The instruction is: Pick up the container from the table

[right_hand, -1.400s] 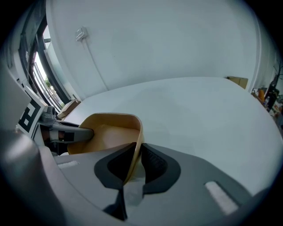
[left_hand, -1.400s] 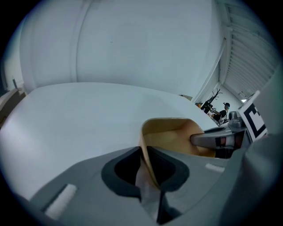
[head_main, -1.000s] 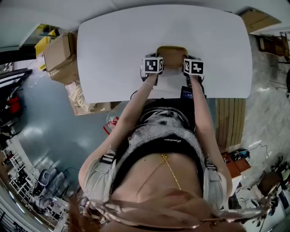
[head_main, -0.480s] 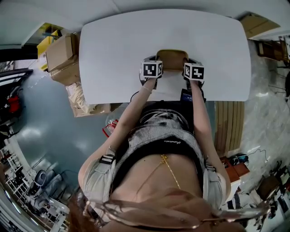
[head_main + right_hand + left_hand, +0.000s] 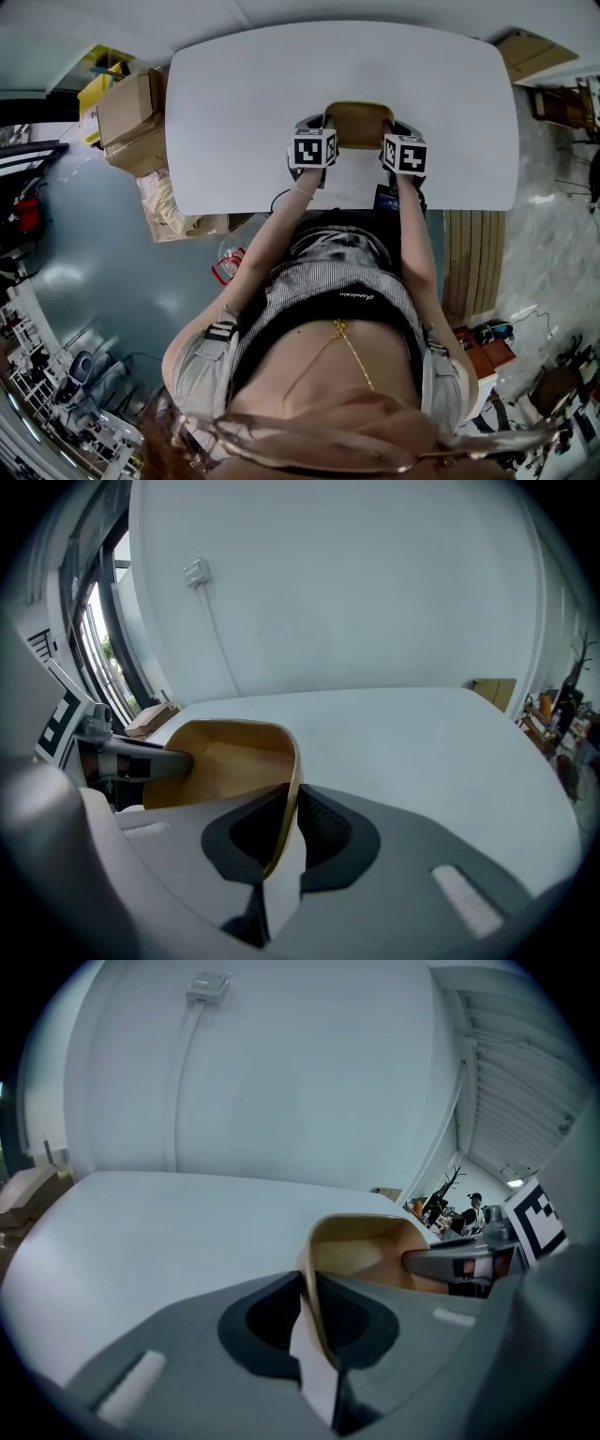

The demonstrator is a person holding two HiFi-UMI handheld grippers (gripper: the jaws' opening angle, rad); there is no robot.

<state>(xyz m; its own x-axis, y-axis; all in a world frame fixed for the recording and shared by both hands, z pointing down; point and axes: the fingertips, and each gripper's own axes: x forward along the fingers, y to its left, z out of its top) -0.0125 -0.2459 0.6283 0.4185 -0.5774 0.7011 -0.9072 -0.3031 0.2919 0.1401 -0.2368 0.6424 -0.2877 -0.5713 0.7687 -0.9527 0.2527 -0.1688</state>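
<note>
**Container clamped btwn both tools, over tabletop.**
The left tool (image 5: 309,1288) is clenched on the left side wall of the container (image 5: 361,1246), w/ one jaw inside, one outside, and the pads tight on the thin rim. The right tool (image 5: 289,808) is clenched on the opposite wall in the same way, and each gripper view shows the other tool's jaw at the far wall. Container is tan, open-topped, w/ rounded corners. In the head view it lies btwn the two marker cubes, over the near-ctr part of the white tabletop (image 5: 234,94), just ahead of the person's torso. Both forearms reach fwd, approx. parallel. Contact btwn container base & tabletop: cannot tell. Cardboard boxes (image 5: 127,108) stand on the floor beyond the tabletop's left edge.
</note>
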